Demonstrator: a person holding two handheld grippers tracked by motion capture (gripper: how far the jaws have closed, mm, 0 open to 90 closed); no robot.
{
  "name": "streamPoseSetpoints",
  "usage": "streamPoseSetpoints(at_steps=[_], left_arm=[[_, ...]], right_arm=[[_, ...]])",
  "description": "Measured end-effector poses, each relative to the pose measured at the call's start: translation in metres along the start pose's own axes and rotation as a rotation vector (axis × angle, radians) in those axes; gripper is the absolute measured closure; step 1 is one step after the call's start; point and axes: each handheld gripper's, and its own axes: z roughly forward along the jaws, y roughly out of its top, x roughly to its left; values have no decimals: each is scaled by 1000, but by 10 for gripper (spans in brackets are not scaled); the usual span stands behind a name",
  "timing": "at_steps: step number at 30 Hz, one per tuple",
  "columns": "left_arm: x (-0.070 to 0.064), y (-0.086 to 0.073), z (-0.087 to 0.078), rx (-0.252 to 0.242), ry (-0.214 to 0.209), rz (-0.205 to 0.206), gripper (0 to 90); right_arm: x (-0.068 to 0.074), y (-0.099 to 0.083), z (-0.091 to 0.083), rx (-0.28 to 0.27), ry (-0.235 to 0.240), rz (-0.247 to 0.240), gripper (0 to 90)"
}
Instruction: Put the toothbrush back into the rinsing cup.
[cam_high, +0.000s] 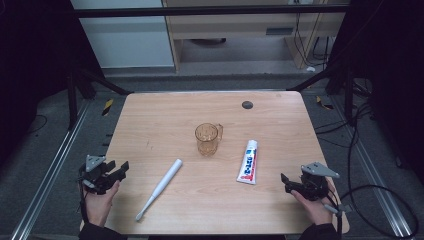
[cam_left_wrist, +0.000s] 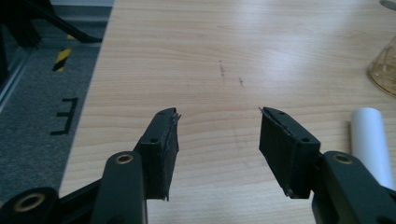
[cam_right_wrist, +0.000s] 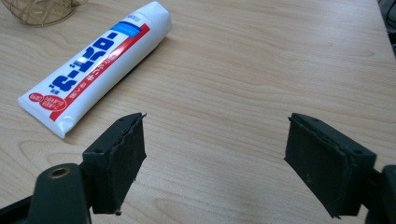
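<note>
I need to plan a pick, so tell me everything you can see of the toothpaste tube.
The toothpaste tube is a white, soft-looking plastic tube with a red stripe, a blue patch and red lettering. It lies flat on the wooden table, white cap end pointing away from the person and flat crimped end toward them. It sits right of the amber cup, apart from it, and ahead-left of the right tongs. Nothing touches it but the table.

Pale wood-grain table (cam_high: 165, 115) — on it a white toothbrush (cam_high: 161, 187), an amber see-through cup (cam_high: 207, 138), and a white toothpaste tube (cam_high: 248, 161) with red stripe, blue band and red lettering. Black tongs (cam_left_wrist: 218, 135) both sides; one dark, perhaps grey, spot (cam_high: 247, 104) near the far edge.
</note>
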Motion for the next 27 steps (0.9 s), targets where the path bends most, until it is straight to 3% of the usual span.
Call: streamPoseSetpoints(at_steps=[2,8,13,27], left_arm=[[-4,2,0,12,-28,-4,473],[-26,7,-2,22,-83,27,657],[-38,11,0,37,-107,45,731],[-70,23,16,68,-113,126,896]], right_arm=[[1,0,0,9,10,-1,209],[7,1,1,10,21,-25,218],[11,3,-2,-3,26,-34,226],[16,5,-4,-6,31,-33,233]])
